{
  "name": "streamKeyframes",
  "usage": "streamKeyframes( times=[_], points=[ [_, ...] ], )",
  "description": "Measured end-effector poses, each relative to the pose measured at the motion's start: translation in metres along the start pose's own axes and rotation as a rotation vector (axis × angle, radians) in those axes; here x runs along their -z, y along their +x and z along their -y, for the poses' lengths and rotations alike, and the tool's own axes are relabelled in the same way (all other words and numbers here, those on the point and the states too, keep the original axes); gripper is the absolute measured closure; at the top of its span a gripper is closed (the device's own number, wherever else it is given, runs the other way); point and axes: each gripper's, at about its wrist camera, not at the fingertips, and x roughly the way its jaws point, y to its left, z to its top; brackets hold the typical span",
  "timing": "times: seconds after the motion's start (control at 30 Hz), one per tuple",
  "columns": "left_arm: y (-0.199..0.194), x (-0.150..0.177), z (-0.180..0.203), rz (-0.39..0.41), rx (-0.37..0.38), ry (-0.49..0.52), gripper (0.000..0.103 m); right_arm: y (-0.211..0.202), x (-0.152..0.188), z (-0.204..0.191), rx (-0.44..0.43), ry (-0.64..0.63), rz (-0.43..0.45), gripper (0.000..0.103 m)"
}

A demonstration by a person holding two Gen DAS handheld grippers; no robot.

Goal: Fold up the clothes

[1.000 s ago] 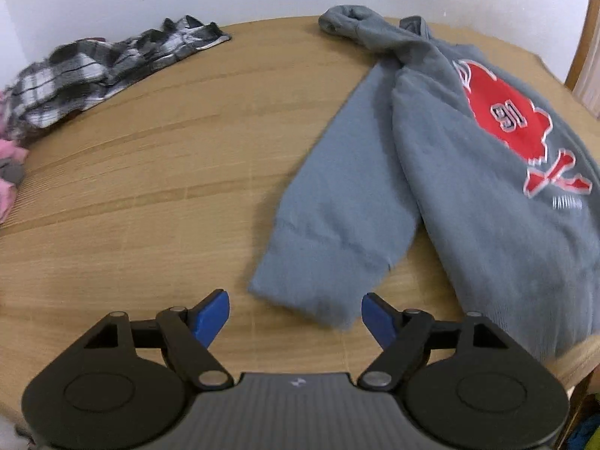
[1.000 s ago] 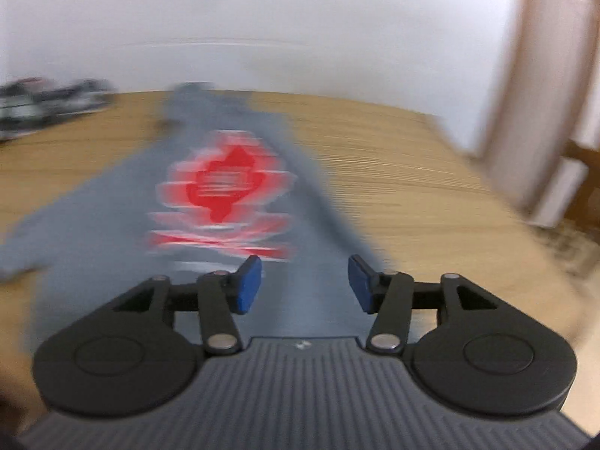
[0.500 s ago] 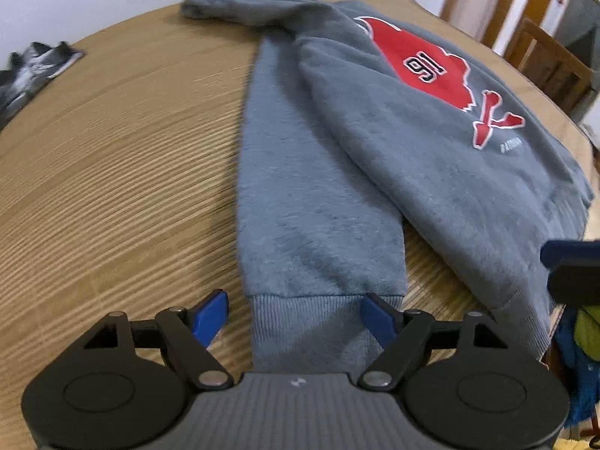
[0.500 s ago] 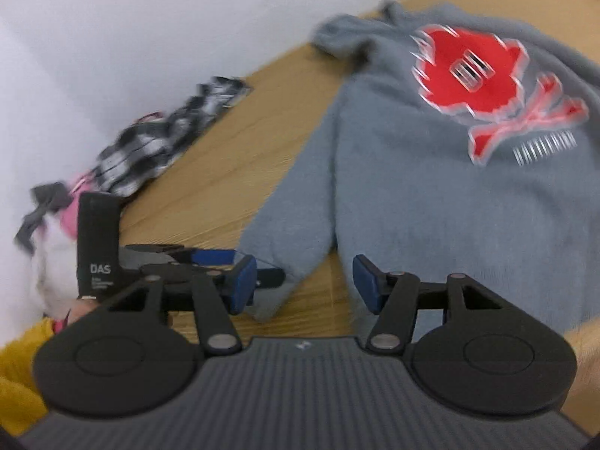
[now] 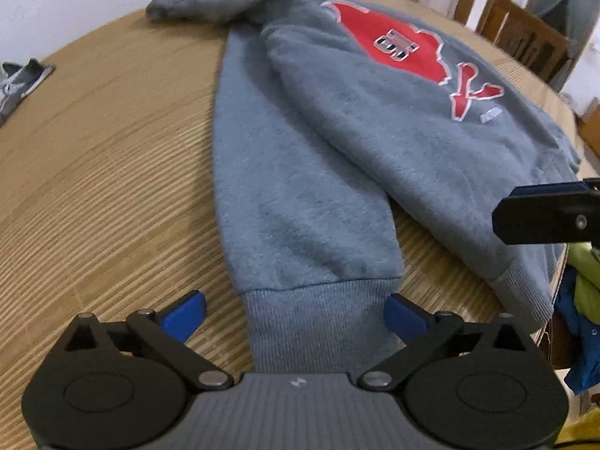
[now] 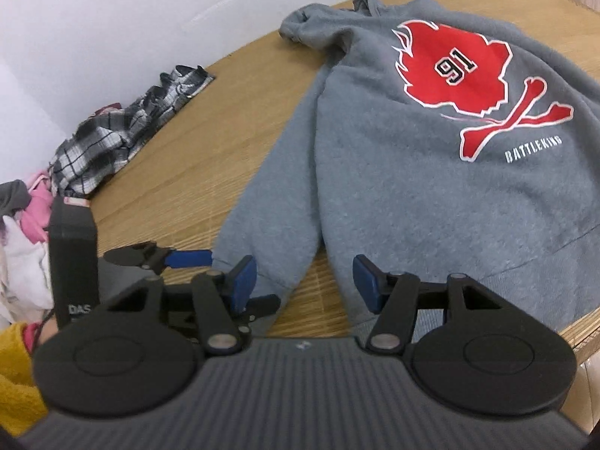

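A grey sweatshirt (image 5: 375, 131) with a red "91" print (image 6: 453, 71) lies flat on the wooden table (image 5: 93, 187). Its near sleeve (image 5: 292, 206) runs down to a ribbed cuff (image 5: 318, 318). My left gripper (image 5: 296, 317) points steeply down with the cuff between its blue pads. Its jaws are opening, and the left pad stands apart from the cloth. My right gripper (image 6: 304, 279) is open just right of it, over bare table between cuff and hem, holding nothing. The right wrist view shows the left gripper's fingers (image 6: 189, 258) either side of the cuff.
A plaid shirt (image 6: 112, 138) and pink and white clothes (image 6: 33, 195) are piled at the table's far left by the wall. A person's yellow sleeve (image 6: 15, 356) is at lower left. The table edge (image 6: 585, 333) runs under the hem. A wooden chair (image 5: 525, 33) stands beyond.
My left gripper has come down onto the sleeve's cuff and its jaws have widened around it. My right gripper has swung from over the print to the near hem beside the left one.
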Motion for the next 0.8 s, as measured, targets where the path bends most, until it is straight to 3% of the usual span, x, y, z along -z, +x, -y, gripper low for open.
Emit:
streamKeyframes(
  times=[0.07, 0.13, 0.17, 0.27, 0.37, 0.63, 0.8],
  points=[
    [-0.004, 0.000, -0.001, 0.013, 0.004, -0.023, 0.008, 0.004, -0.002, 0.001, -0.001, 0.021, -0.002, 0.044],
    [-0.008, 0.000, -0.002, 0.061, 0.030, -0.025, 0.035, 0.006, -0.003, -0.001, 0.011, 0.020, -0.002, 0.044],
    [-0.011, -0.001, -0.004, 0.081, 0.048, -0.024, 0.056, 0.007, -0.003, -0.003, 0.019, 0.017, -0.002, 0.044],
    [-0.017, 0.000, -0.015, 0.107, 0.092, -0.078, 0.077, 0.009, -0.004, -0.006, 0.031, 0.005, -0.004, 0.044],
    [-0.030, 0.004, -0.025, 0.153, 0.082, -0.115, 0.080, 0.011, -0.005, -0.006, 0.037, -0.016, -0.011, 0.044],
    [-0.097, 0.026, -0.101, 0.246, -0.241, -0.329, 0.081, 0.022, -0.011, -0.012, 0.000, -0.025, -0.015, 0.043],
    [-0.139, 0.062, -0.165, 0.247, -0.467, -0.461, 0.081, 0.041, -0.016, -0.049, -0.043, -0.155, -0.029, 0.043]
  ],
)
